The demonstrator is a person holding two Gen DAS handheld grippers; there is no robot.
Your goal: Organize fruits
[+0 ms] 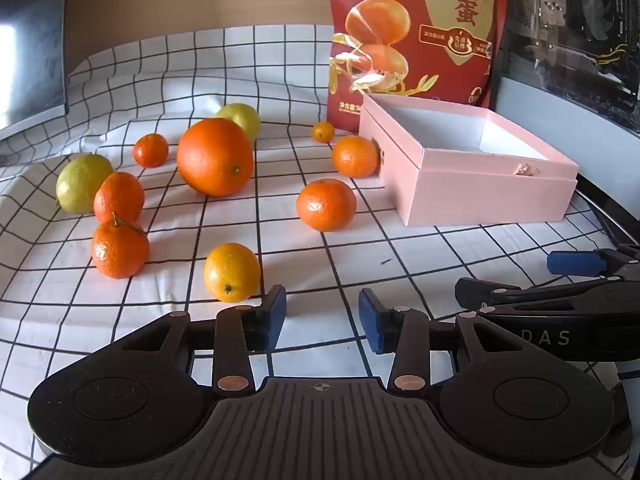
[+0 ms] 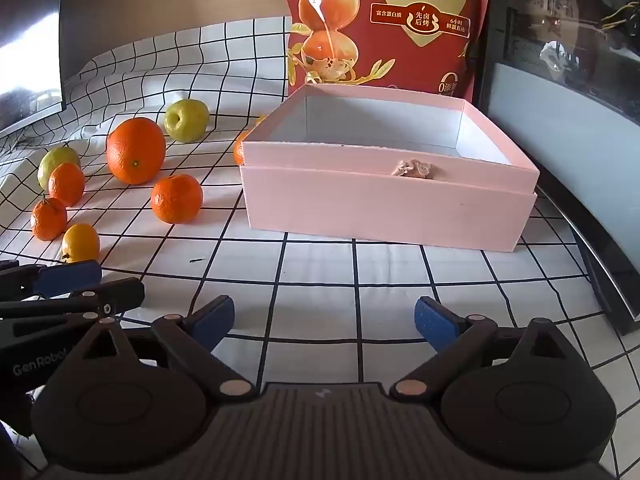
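Since the pink box (image 2: 384, 208) looks bare inside, though its near floor is hidden from me, I judge sorting hasn't begun. Fruit lies scattered on the checked cloth (image 1: 400, 280) left of the box. My left gripper (image 1: 322, 316) has its jaws partly apart with nothing between them, and the small yellow citrus (image 1: 231, 272) sits just ahead of its left pad. My right gripper (image 2: 324, 318) gapes wide and empty before the box. Next I'd ease the left jaws wider around that citrus, then close.

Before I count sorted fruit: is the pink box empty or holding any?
Empty as far as visible: the pink box shows only bare white walls and floor, though its near floor is hidden. The fruit lies outside on the checked cloth.
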